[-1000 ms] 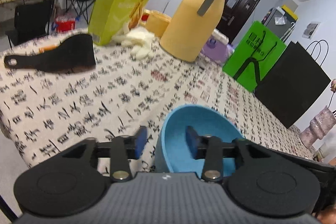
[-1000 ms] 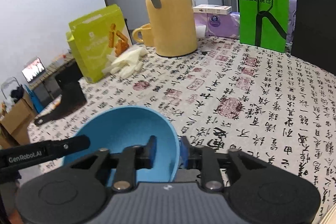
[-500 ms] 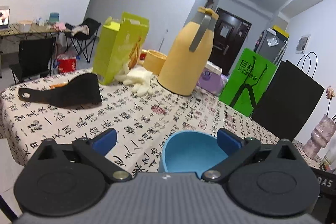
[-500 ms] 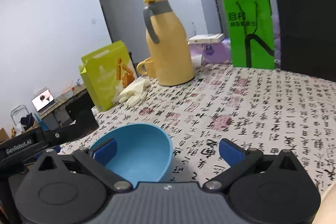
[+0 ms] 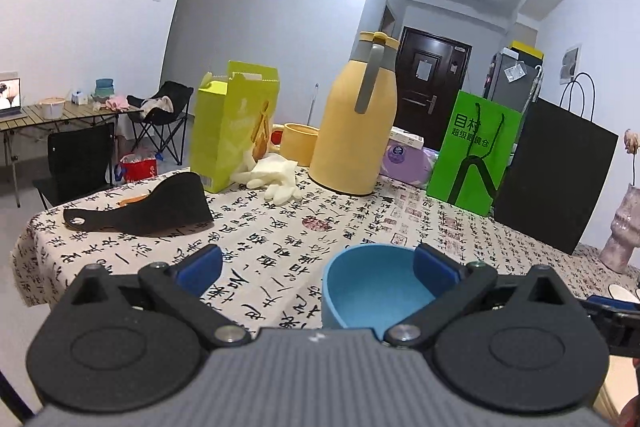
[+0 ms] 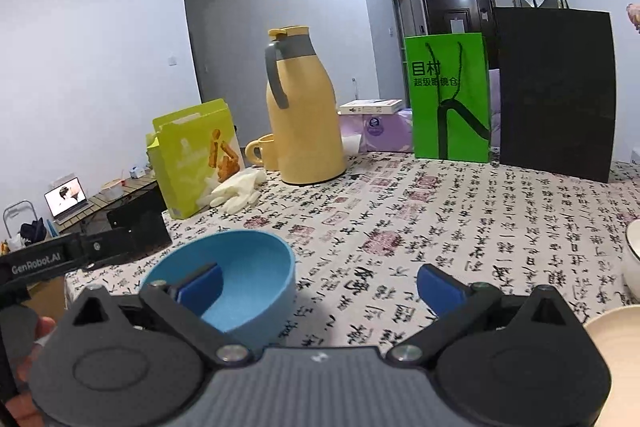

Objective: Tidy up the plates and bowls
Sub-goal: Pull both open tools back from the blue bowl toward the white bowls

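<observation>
A blue bowl (image 5: 372, 291) stands upright on the calligraphy-print tablecloth (image 5: 280, 247) near the front edge. My left gripper (image 5: 316, 265) is open wide just behind the bowl; its right pad sits by the bowl's right rim without pressing on it. In the right wrist view the same blue bowl (image 6: 256, 259) is at the lower left, partly behind the left finger of my right gripper (image 6: 320, 283), which is also open wide and holds nothing. A white bowl (image 6: 632, 259) and a cream plate (image 6: 616, 327) show at the right edge.
At the back stand a yellow thermos jug (image 5: 356, 123), a yellow mug (image 5: 298, 143), a green carton (image 5: 232, 123), white gloves (image 5: 272, 179), a green bag (image 5: 472, 155) and a black bag (image 5: 556, 171). A black scoop-shaped piece (image 5: 160, 211) lies at the left.
Both grippers were shut on the blue bowl's rim a second ago. They have let go, opened wide and drawn back, and the bowl stands free on the cloth.
</observation>
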`<state>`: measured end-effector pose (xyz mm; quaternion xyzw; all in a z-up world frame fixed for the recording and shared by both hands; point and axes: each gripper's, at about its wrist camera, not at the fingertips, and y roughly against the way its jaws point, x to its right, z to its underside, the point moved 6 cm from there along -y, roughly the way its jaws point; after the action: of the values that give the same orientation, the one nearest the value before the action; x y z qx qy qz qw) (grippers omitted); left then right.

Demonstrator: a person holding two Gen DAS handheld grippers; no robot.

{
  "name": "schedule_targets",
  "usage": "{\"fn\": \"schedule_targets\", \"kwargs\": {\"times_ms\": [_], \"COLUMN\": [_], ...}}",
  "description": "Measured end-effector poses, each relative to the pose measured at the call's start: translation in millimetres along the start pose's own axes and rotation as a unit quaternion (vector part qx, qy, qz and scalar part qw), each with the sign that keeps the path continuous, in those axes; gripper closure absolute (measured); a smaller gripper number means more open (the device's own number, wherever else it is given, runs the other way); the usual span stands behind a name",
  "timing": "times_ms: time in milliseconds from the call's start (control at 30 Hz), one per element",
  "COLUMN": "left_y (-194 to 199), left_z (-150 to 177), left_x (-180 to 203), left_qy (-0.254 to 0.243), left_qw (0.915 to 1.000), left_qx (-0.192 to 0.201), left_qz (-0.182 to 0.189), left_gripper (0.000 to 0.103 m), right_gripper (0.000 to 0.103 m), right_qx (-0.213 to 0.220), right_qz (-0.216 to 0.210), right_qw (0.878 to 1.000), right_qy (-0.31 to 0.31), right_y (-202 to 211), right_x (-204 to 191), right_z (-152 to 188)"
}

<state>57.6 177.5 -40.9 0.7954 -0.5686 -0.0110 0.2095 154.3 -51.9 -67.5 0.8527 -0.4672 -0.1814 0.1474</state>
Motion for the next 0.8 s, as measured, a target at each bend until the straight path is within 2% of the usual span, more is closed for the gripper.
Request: {"fn": "schedule_targets", "kwargs": {"times_ms": [300,800], "left_y": [12.1,26.4], "left_z": [4.0,2.1], "left_x": [-1.5,13.0], "left_qy": [-0.011,-0.030], "left_qw": [0.9998,0.9991], "left_qx": [0.013,0.029], "left_qz": [-0.004,0.004], "left_gripper": [0.000,0.000], "right_gripper": [0.000,0.000], "right_qx": [0.024,0.048], "right_qz": [0.015,0.030], "right_qw": [0.999,0.998], "right_qy": [0.016,-0.004], "right_y": [24.2,50.4], "right_x": [12.1,38.9], "right_z": [8.4,15.1]}}
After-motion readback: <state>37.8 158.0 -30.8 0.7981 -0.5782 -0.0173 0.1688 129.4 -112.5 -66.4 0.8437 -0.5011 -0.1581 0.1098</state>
